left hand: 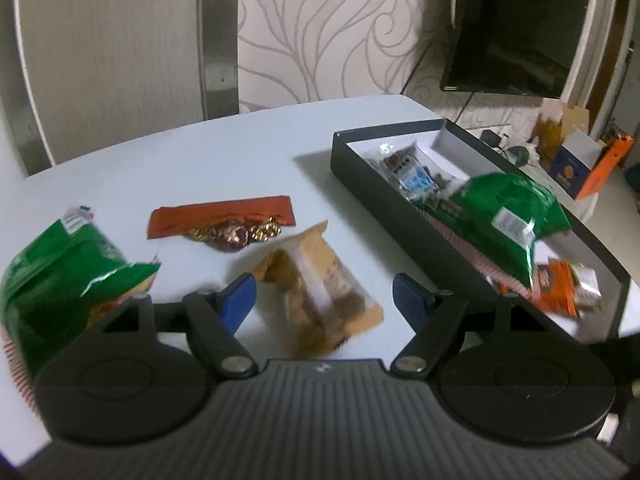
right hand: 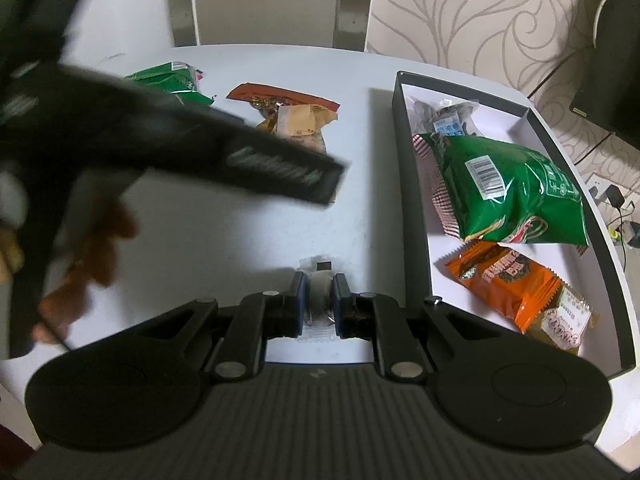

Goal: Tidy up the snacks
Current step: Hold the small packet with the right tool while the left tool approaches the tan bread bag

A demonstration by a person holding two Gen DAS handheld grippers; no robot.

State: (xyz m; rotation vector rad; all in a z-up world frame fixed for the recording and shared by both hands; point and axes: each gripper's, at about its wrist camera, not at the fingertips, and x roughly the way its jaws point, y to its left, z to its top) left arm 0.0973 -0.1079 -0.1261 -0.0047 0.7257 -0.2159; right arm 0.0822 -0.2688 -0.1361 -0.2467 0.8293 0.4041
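Observation:
My left gripper (left hand: 325, 300) is open just above the white table (left hand: 224, 160), with a tan snack packet (left hand: 320, 300) lying between its fingers. A red candy bag (left hand: 224, 222) and a green bag (left hand: 60, 280) lie to its left. The black box (left hand: 400, 208) at right holds a green bag (left hand: 508, 216), an orange packet (left hand: 556, 288) and a clear packet (left hand: 408, 168). My right gripper (right hand: 319, 300) is shut on a small clear packet (right hand: 319, 292) at the table's near edge, left of the box (right hand: 412, 208). The left gripper body (right hand: 180, 136) crosses the right wrist view, blurred.
A chair back (left hand: 120, 60) stands behind the table. A dark TV (left hand: 516, 28) hangs on the patterned wall at right. Cardboard boxes (left hand: 580, 160) and cables sit on the floor beyond the table's right edge.

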